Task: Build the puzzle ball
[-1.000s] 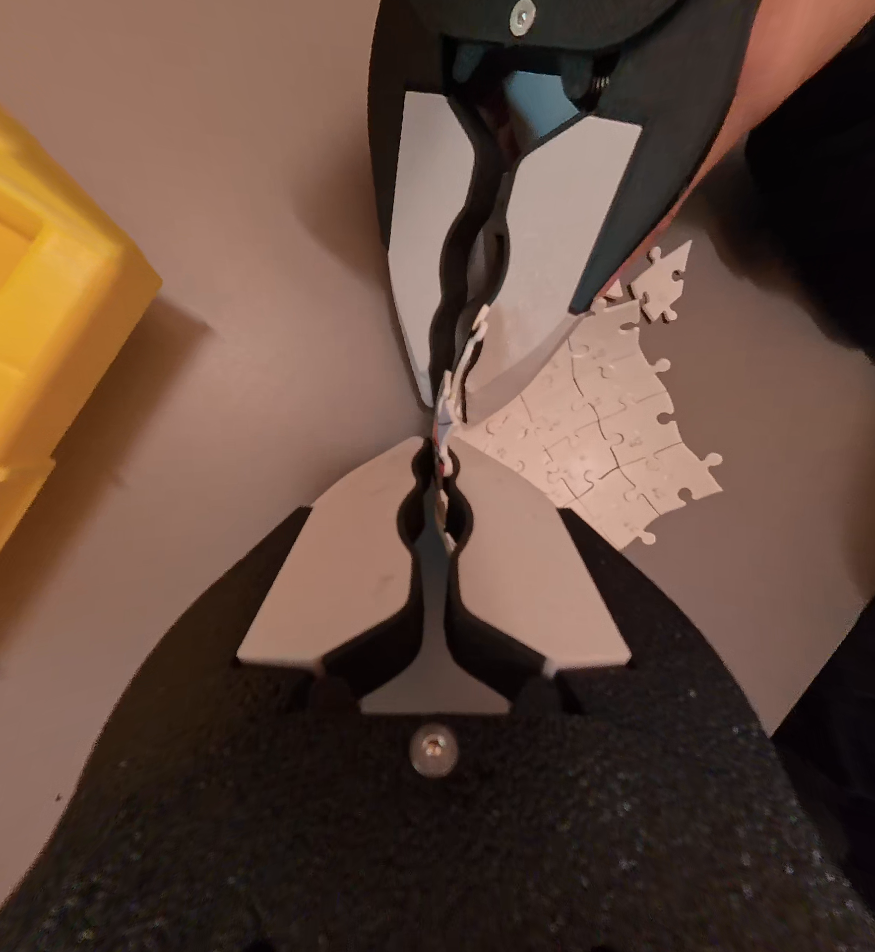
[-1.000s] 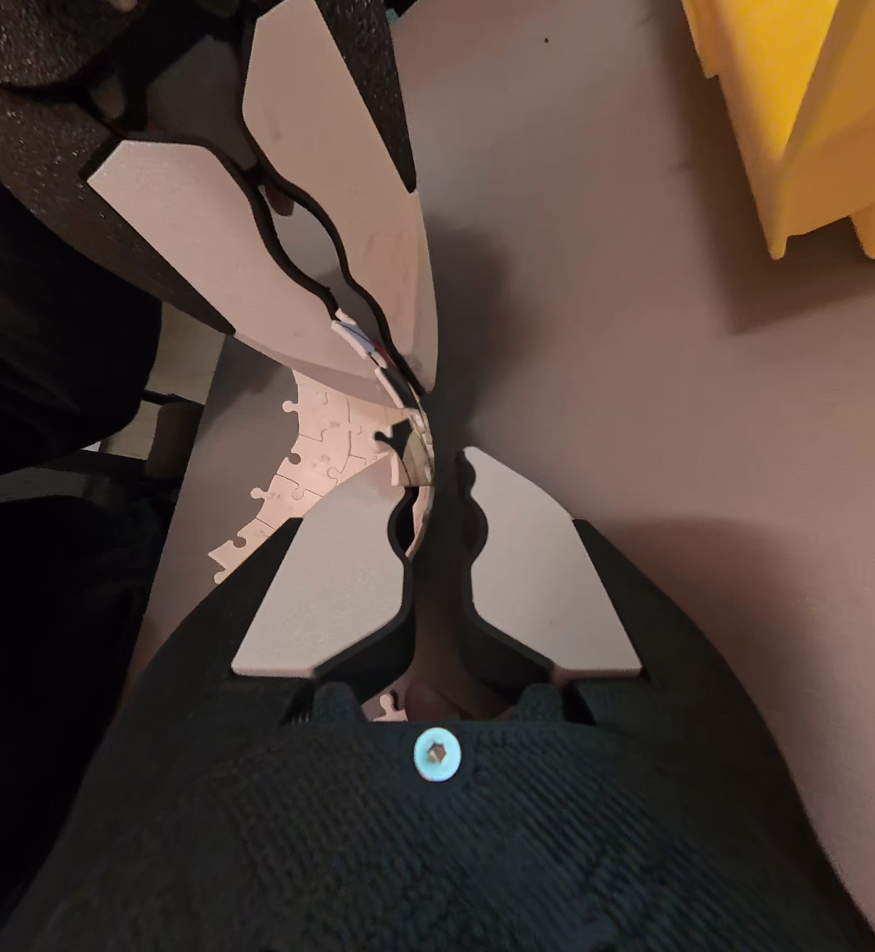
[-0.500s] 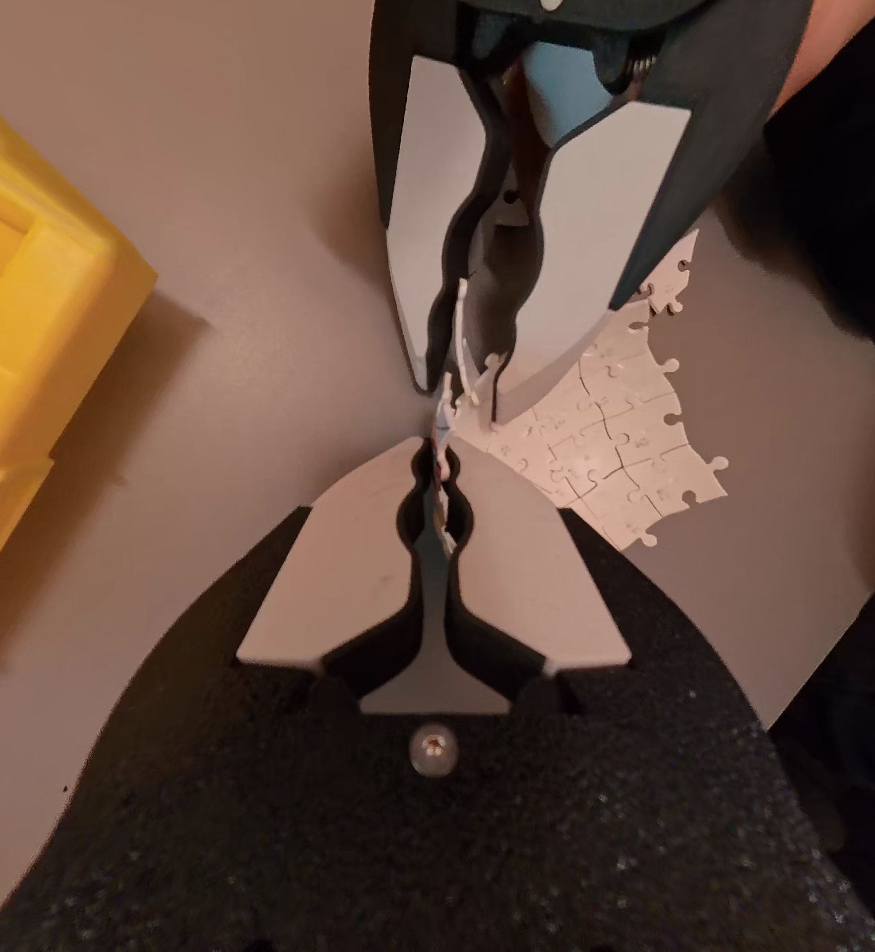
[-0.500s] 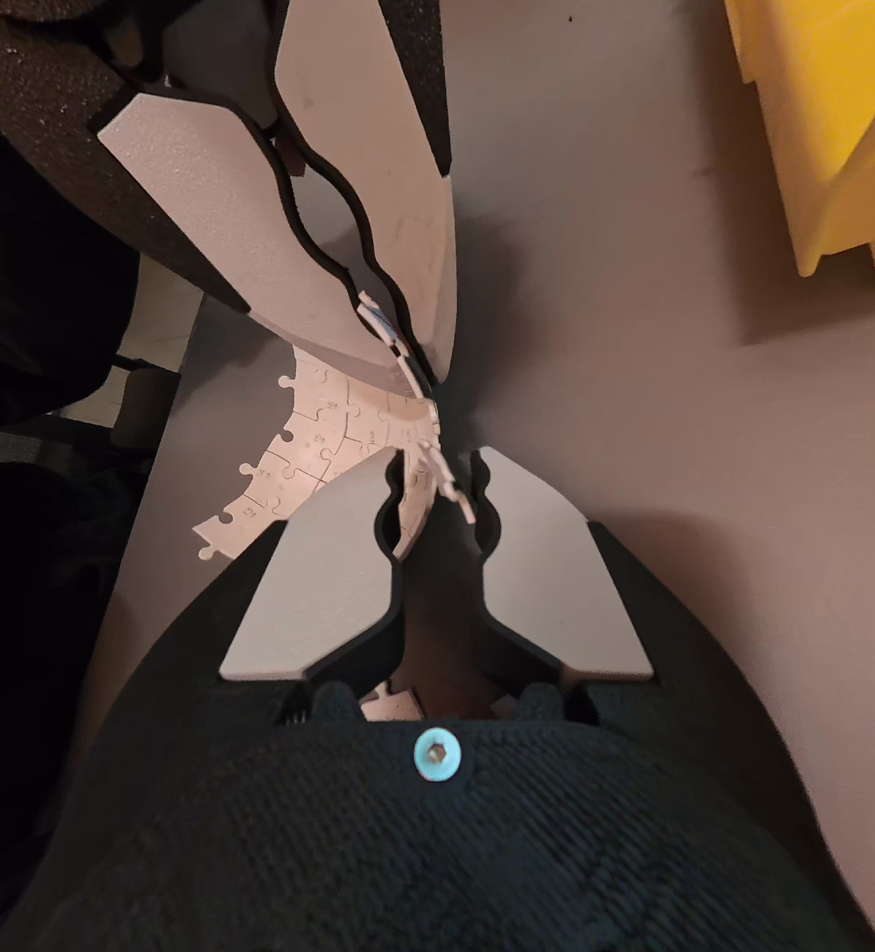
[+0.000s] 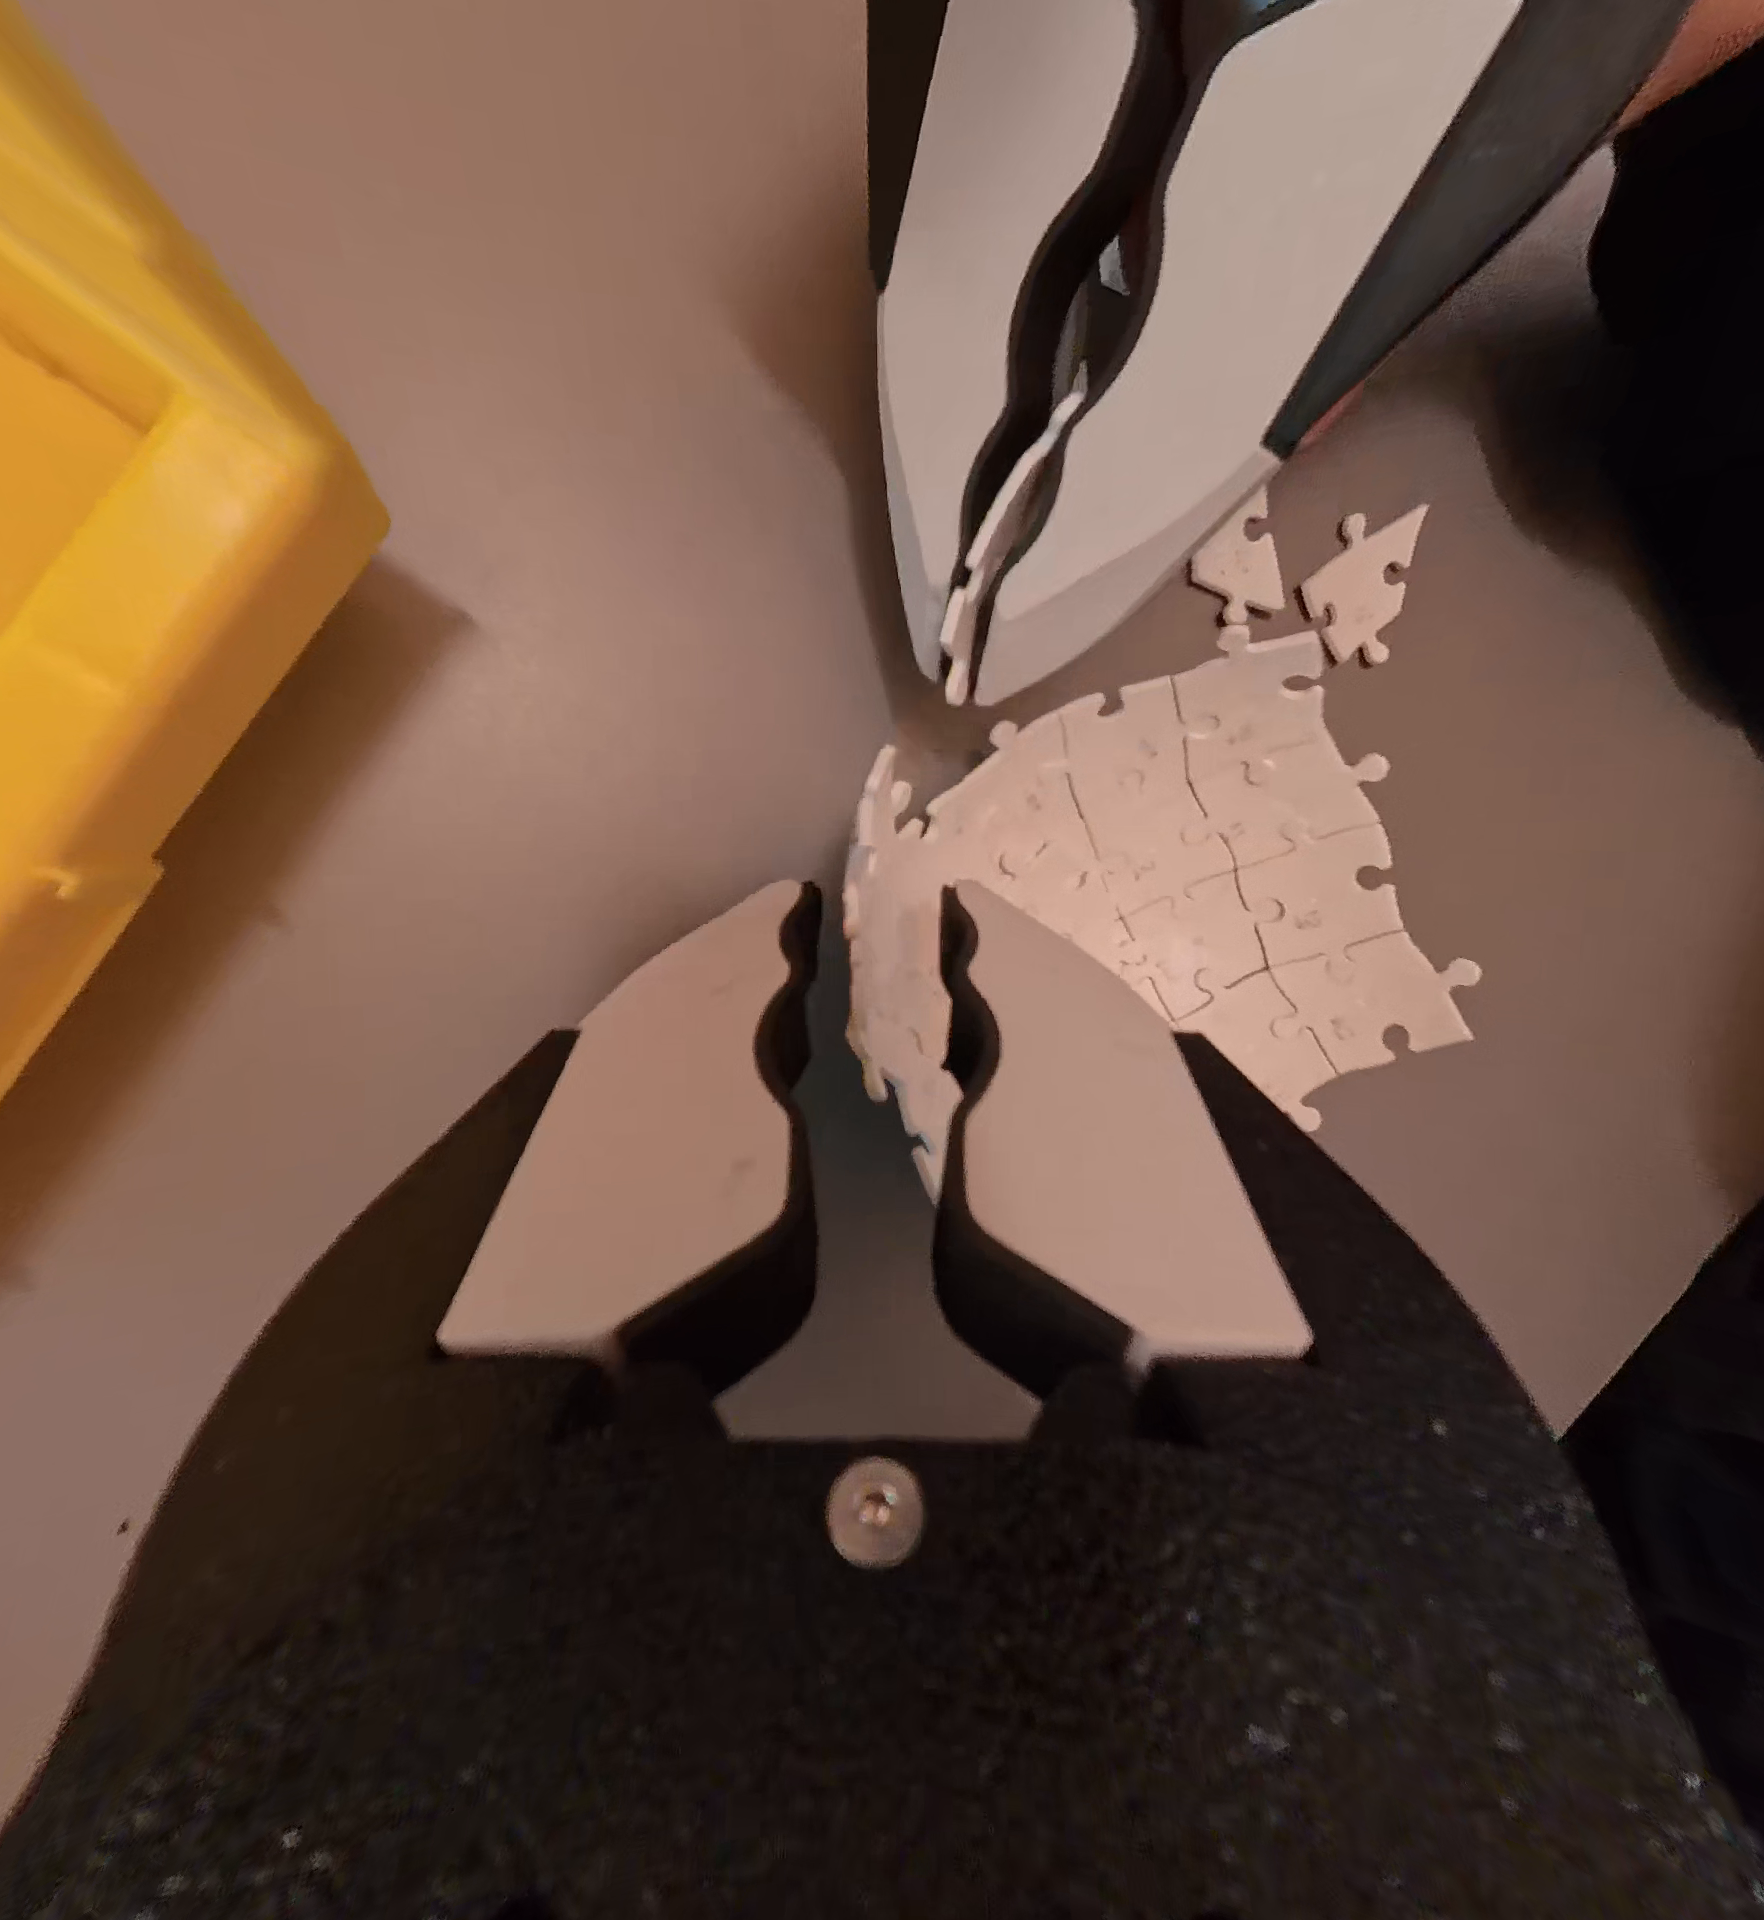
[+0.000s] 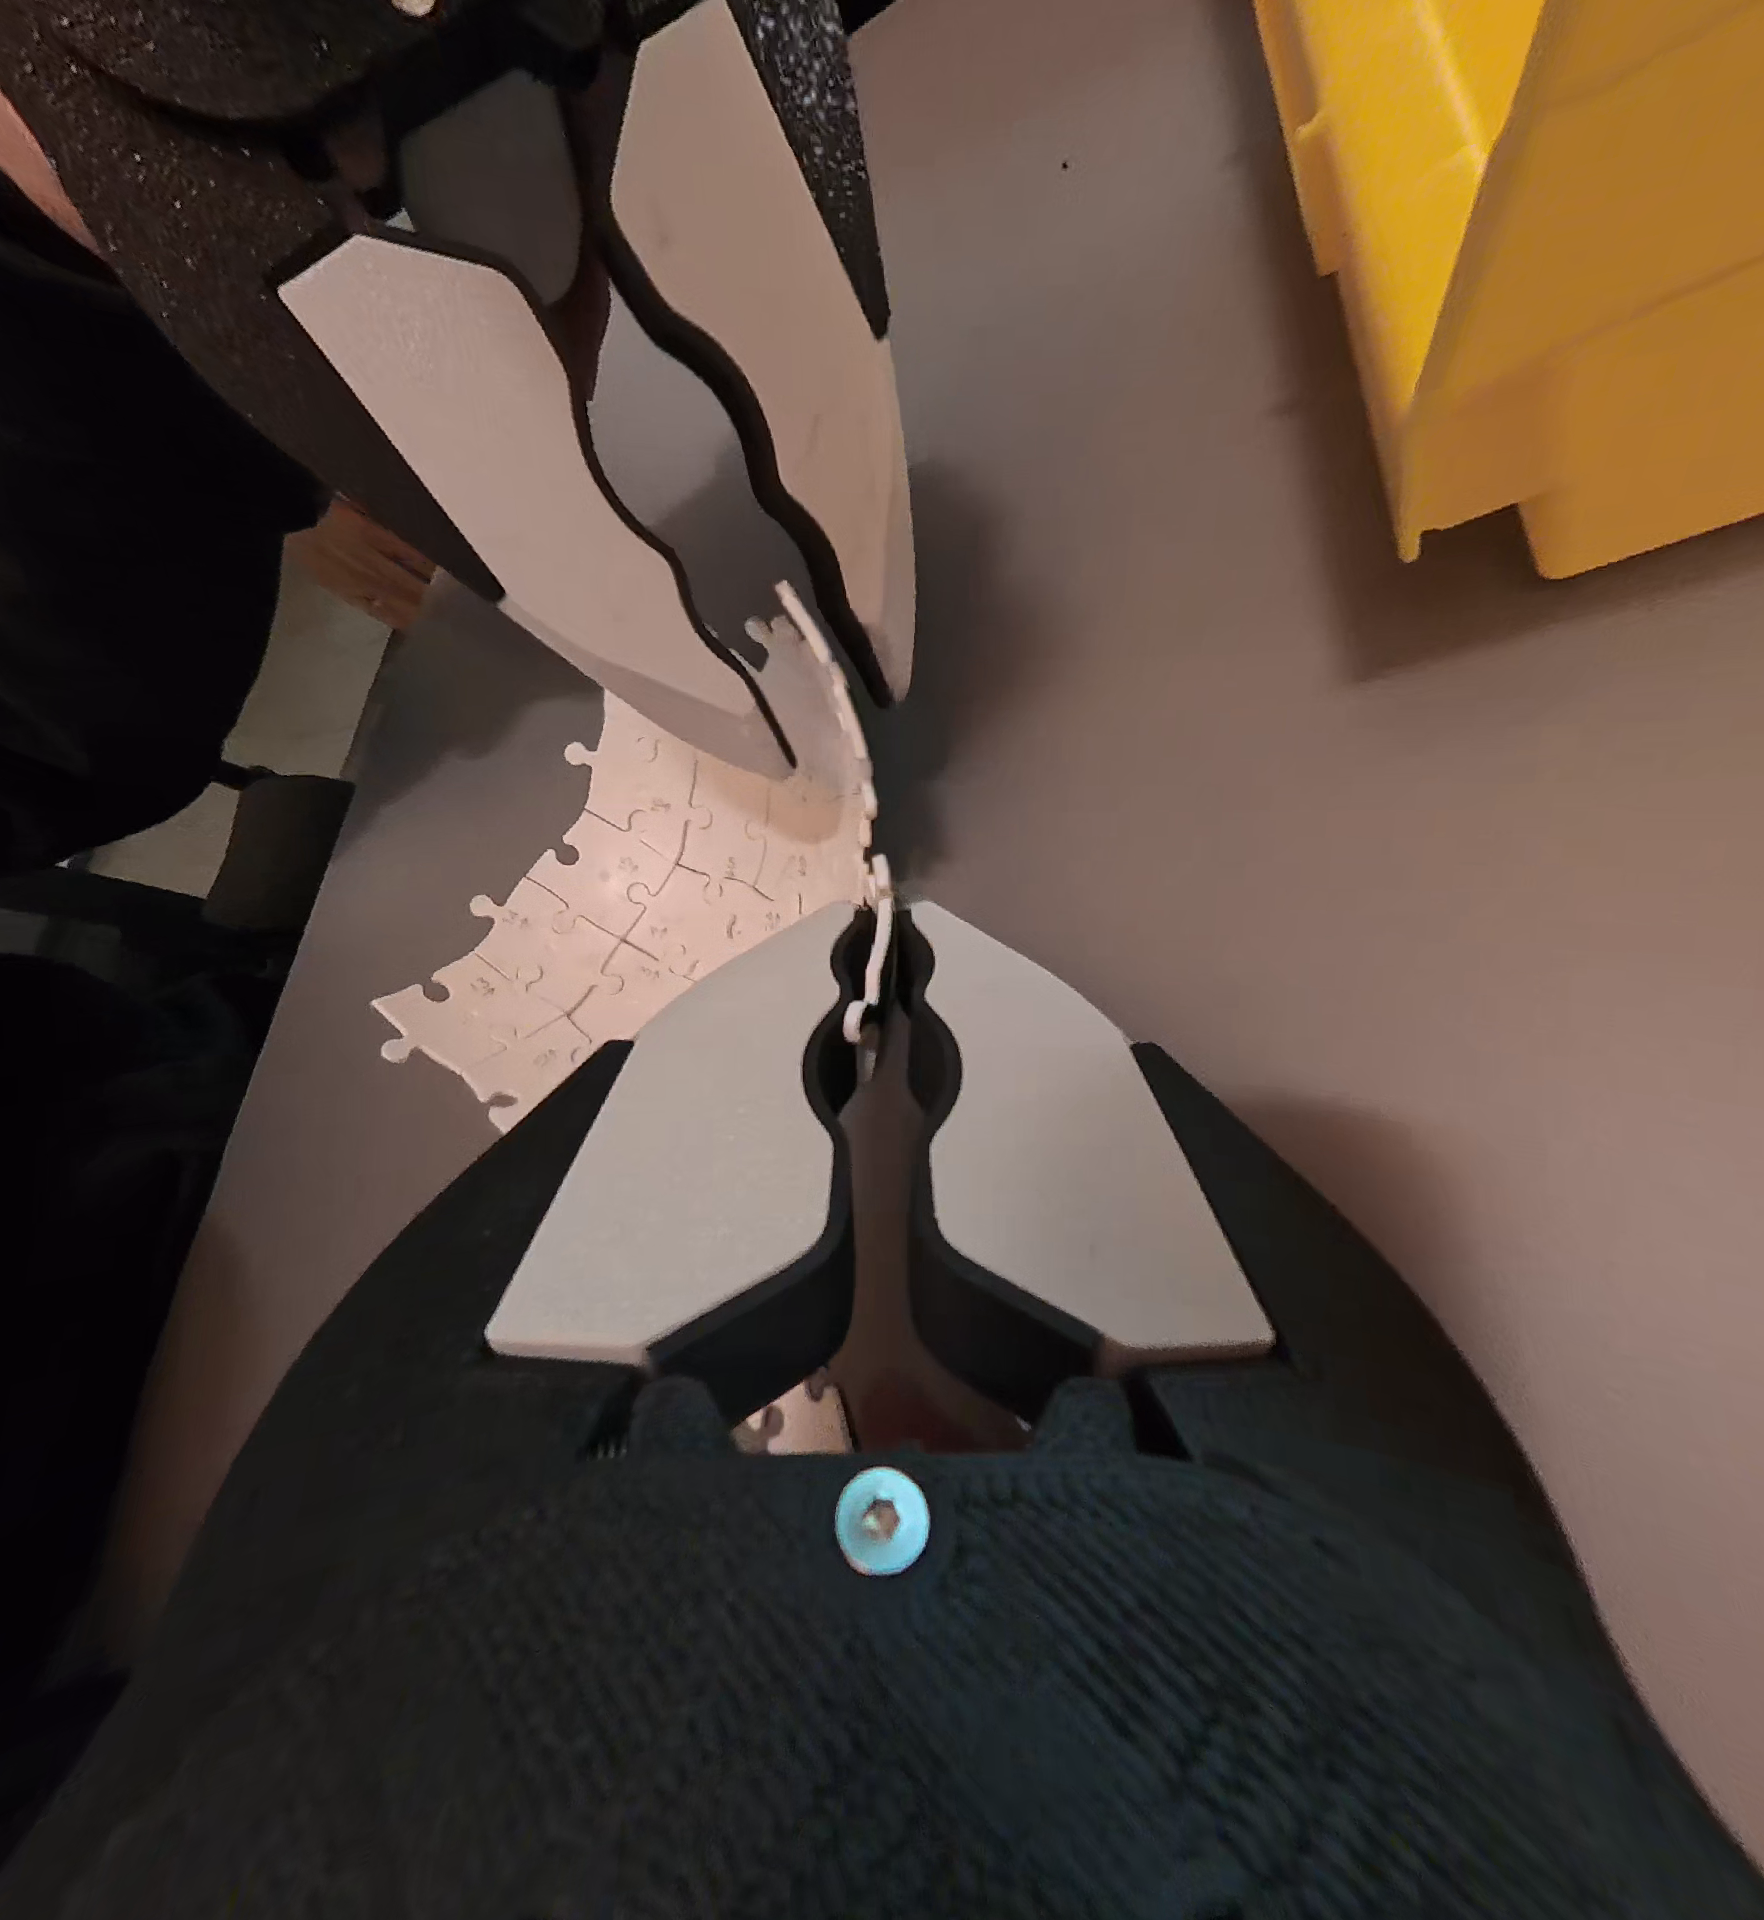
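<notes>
Now | yellow bin (image 5: 109, 582): contents unseen | right gripper (image 6: 883, 914): pinching puzzle piece (image 6: 873, 966)

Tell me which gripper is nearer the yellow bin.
Left. The left gripper sits beside the yellow bin, with bare table between. The right gripper lies beyond it, clamped on a puzzle piece.
</notes>
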Motion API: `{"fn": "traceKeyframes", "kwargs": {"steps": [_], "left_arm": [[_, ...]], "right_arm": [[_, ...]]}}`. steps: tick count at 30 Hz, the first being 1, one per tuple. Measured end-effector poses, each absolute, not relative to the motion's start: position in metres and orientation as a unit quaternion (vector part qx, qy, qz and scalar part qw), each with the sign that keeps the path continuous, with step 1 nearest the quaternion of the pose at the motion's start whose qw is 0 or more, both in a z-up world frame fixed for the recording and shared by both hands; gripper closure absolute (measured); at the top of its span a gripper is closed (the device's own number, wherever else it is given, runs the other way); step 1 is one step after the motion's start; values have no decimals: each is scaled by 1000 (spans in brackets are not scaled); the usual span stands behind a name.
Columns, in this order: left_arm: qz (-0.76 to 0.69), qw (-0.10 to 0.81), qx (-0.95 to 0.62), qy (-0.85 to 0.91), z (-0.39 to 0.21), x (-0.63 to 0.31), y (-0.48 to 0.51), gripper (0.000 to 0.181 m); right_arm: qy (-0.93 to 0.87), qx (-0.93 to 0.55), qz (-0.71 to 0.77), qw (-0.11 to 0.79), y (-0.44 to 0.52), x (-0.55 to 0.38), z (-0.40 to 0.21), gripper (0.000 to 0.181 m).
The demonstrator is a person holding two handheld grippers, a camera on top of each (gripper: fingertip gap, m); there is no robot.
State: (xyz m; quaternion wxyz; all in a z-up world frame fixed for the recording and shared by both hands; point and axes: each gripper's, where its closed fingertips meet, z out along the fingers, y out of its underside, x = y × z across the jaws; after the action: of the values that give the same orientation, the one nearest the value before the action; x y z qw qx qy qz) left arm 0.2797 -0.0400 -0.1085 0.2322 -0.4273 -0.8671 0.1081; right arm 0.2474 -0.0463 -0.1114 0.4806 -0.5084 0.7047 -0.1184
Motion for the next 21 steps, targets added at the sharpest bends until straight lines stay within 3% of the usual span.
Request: {"fn": "traceKeyframes", "kwargs": {"steps": [2, 7, 12, 21], "left_arm": [[118, 219, -423, -871, -102, 285, -43, 151], [208, 167, -425, -865, -61, 289, -60, 158], [255, 216, -458, -824, -27, 250, -46, 164], [216, 241, -494, -807, -31, 235, -24, 176]], "right_arm": [[702, -514, -132, 475, -49, 244, -108, 177], [689, -532, -156, 467, -47, 242, -91, 177], [657, -569, -173, 463, -34, 248, -71, 177], [622, -602, -197, 460, -21, 251, -53, 177]]}}
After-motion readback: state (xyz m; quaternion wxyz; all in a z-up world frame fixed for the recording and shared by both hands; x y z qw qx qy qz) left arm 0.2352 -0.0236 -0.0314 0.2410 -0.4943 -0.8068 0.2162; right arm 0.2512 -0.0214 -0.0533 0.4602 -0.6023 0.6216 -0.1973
